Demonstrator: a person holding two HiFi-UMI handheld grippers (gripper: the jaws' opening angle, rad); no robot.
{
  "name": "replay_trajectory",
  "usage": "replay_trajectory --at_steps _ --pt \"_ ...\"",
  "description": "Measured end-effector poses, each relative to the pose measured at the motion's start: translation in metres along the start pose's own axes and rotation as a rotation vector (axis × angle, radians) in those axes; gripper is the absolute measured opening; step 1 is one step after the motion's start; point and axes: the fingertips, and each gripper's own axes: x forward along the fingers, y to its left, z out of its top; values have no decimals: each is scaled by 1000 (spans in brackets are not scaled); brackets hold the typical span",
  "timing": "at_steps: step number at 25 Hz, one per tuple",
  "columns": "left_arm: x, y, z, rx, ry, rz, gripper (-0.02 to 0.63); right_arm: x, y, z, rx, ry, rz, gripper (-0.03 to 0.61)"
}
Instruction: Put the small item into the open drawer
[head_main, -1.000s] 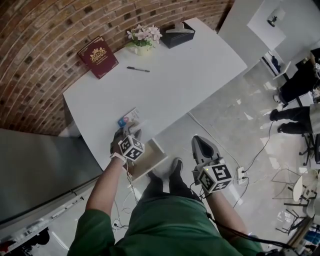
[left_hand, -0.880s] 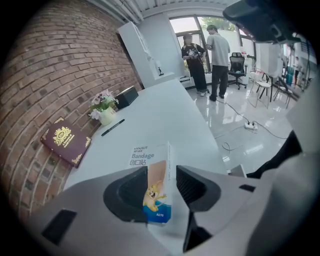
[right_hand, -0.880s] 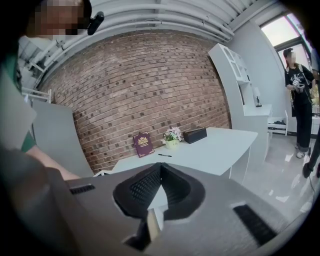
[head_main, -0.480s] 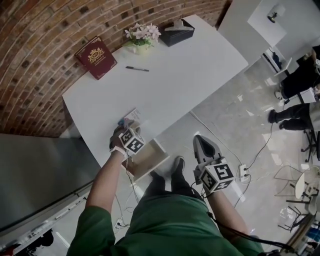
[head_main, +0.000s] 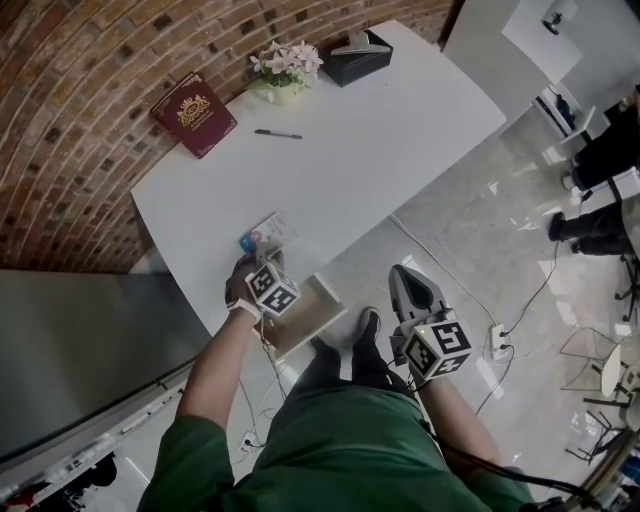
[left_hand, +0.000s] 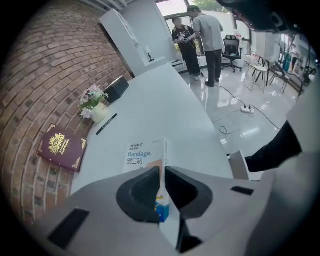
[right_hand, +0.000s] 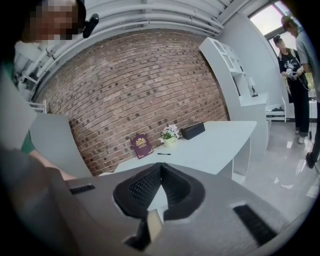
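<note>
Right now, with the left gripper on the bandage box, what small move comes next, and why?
Probably lift the bandage box just clear of the table. The left gripper's fingers have just been closing and now pinch the box, yet it rests on the tabletop. The open drawer sits below the near edge, so the box must come up first.

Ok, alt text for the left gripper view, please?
The left gripper, whose jaws have just been closing, pinches a white bandage box on a white table. Beyond lie a maroon book, a pen and potted flowers by a brick wall.
</note>
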Motion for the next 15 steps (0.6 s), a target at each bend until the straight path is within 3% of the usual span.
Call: replay_trajectory --at_steps 4,15 --pt "-8 4 -1 -23 -1 19 26 4 -3 1 26 2 17 3" --pt "-52 7 13 -180 -73 32 21 22 5 6 22 20 115 3"
